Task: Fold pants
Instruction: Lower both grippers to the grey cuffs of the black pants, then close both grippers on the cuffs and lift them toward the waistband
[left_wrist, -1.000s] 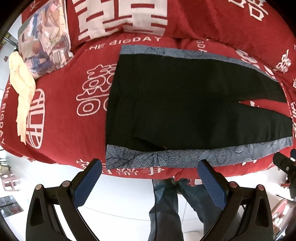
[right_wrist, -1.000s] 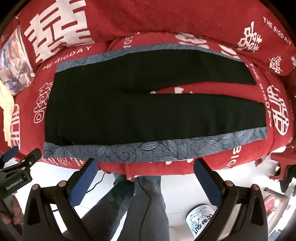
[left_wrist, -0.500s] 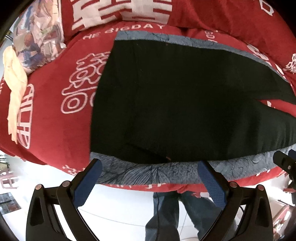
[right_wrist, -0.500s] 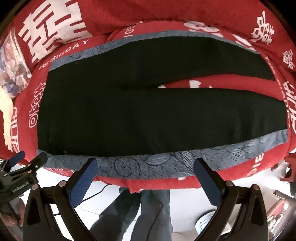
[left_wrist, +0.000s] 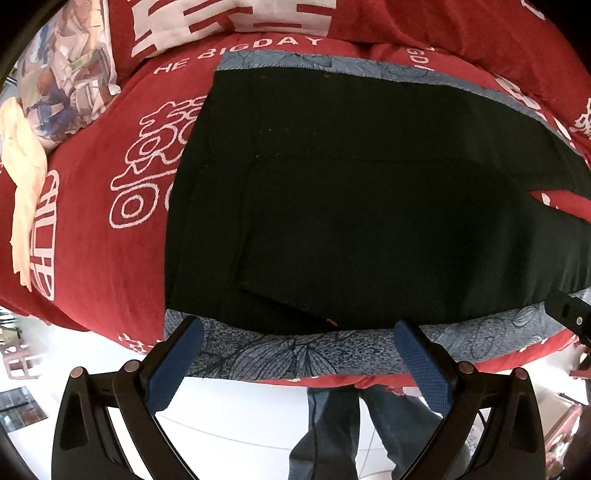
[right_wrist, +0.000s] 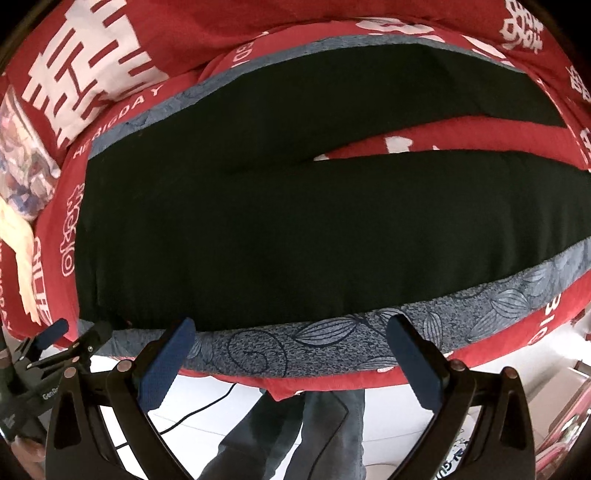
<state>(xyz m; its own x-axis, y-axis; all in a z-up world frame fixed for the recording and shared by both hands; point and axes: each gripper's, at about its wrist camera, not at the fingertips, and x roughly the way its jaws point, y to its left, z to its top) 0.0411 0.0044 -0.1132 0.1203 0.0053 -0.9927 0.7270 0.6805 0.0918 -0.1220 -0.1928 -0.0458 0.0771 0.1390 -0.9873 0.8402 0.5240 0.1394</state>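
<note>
left gripper (left_wrist: 299, 354) agape | right gripper (right_wrist: 291, 350) agape (both over pants (right_wrist: 295, 221) hem-side stripe)

I count one pair of black pants (left_wrist: 369, 206) spread flat ahead of my tongs, with two legs, split by one red gap out beyond my right tongs. The pants carry two grey patterned side stripes (right_wrist: 332, 343): one just past my fingertips, one along the far edge. I hold two tongs: the left gripper (left_wrist: 299, 360) and the right gripper (right_wrist: 291, 354), each with two blue-padded fingers (left_wrist: 173, 363) set wide apart. Under everything lies one red bedspread (left_wrist: 92, 229) printed with white characters. Off beyond my left tongs I see one patterned pillow (left_wrist: 70, 74) and one pale yellow cloth (left_wrist: 26, 177). Below the tongs stand a person's two jeans-clad legs (left_wrist: 369, 428).
</note>
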